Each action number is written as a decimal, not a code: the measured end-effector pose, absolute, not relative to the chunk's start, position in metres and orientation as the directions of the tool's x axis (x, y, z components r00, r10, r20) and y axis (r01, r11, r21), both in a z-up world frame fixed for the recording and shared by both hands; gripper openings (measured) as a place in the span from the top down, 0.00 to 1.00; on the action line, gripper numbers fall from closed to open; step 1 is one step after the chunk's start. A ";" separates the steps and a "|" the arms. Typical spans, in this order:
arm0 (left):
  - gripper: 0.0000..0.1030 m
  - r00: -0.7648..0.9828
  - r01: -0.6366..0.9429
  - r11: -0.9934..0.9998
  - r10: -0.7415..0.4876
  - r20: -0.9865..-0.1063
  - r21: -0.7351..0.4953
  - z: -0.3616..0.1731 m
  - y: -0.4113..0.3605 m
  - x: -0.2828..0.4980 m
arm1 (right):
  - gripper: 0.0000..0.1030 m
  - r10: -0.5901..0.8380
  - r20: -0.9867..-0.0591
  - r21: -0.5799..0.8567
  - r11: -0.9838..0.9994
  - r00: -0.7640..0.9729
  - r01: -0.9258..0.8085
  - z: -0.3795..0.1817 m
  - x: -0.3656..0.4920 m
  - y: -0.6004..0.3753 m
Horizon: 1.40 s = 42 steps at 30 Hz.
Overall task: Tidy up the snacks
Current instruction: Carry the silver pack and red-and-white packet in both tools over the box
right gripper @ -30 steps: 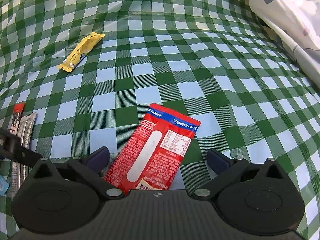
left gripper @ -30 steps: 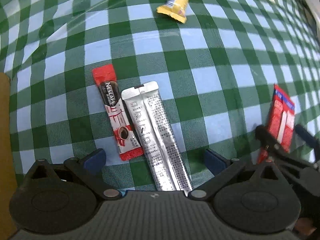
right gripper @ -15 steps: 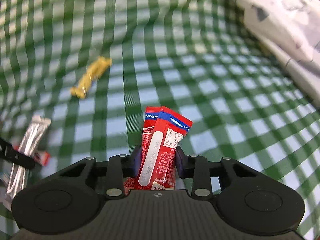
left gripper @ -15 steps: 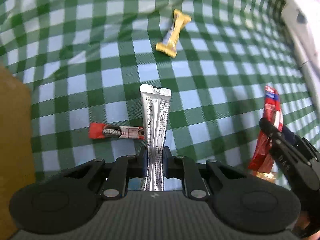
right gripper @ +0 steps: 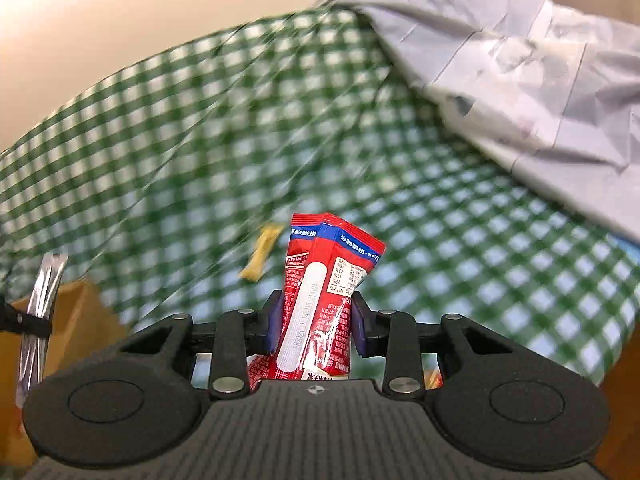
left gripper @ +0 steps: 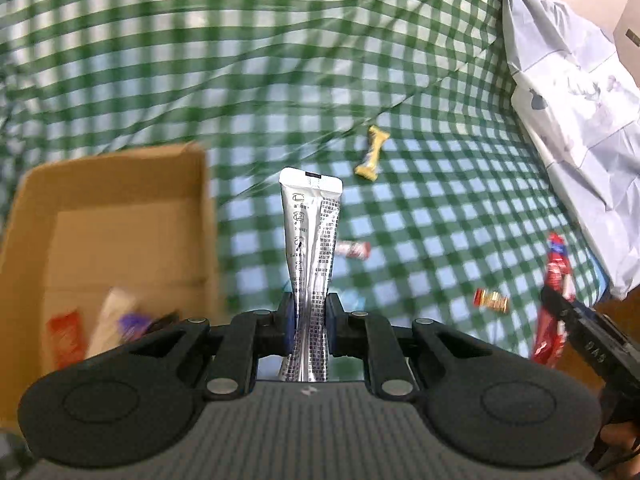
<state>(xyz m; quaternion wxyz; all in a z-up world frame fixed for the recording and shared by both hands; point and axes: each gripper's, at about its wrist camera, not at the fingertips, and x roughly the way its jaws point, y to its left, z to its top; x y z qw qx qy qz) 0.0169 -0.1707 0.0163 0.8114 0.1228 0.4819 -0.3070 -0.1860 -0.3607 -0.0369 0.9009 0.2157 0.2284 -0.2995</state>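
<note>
The left gripper is clamped shut on a silver stick sachet, which stands upright between its pads, lifted clear of the green checked tablecloth. The sachet carries columns of small black print and a few pictograms, too fine to read. The right gripper is closed on a red snack packet with a blue band across its top edge, a white oval strip down its face and a small nutrition table; a printed date code runs along the strip but cannot be read with certainty.

Toward the left edge of the cloth sits an open cardboard box, just beside the left gripper. Inside its near end lie several blurred wrappers: one red, one pale, one purple. On the cloth beyond the sachet lies a yellow wrapped bar, well apart from the box. A small red and white stick lies nearer, partly hidden behind the sachet, and a red and gold candy lies closer to the near right edge. A crumpled pale plastic sheet covers the right side of the cloth. Nothing stands between the left gripper and the box opening. In the left wrist view the red packet appears at the right, held off the cloth
</note>
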 end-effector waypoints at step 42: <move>0.84 0.490 0.384 0.910 -0.345 -0.800 -0.157 0.033 0.135 -0.104 | 0.65 -0.051 -0.595 0.086 0.988 0.802 0.126 0.027 -0.210 -0.018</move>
